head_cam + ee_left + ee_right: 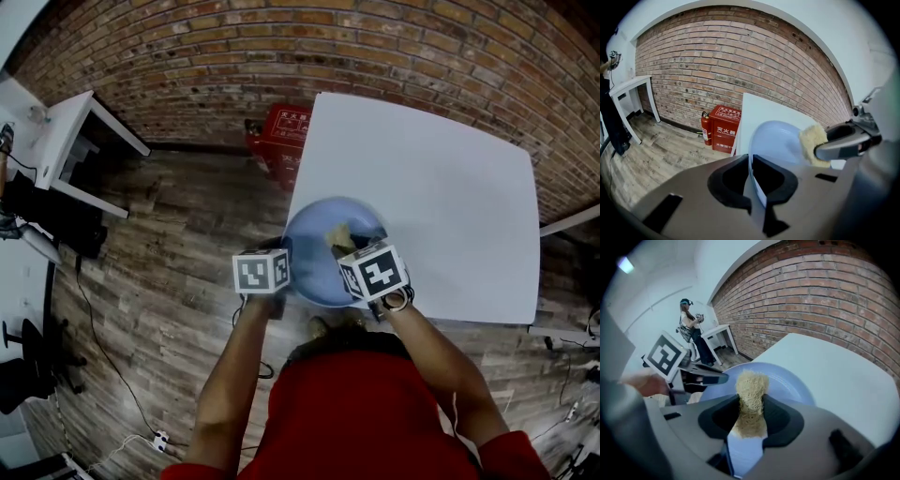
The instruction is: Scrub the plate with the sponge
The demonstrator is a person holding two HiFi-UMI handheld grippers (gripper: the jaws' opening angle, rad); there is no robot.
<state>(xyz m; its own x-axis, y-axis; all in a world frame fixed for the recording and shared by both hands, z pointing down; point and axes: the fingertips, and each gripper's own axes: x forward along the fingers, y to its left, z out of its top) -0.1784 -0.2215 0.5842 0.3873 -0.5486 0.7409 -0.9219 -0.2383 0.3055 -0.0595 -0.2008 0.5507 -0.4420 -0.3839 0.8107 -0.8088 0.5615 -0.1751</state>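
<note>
A pale blue plate point(319, 253) is held up over the near left edge of the white table point(441, 197). My left gripper point(274, 274) is shut on the plate's rim point(752, 176), seen edge-on between its jaws. My right gripper point(361, 267) is shut on a tan fibrous sponge point(751, 397), which presses against the plate's face point(787, 383). In the left gripper view the sponge point(813, 143) sits at the plate's right side, in the other gripper's jaws.
A red fire-extinguisher box point(281, 141) stands on the wood floor by the brick wall, left of the table. A white desk point(66, 141) is at the far left. A person point(689, 324) stands in the background of the right gripper view.
</note>
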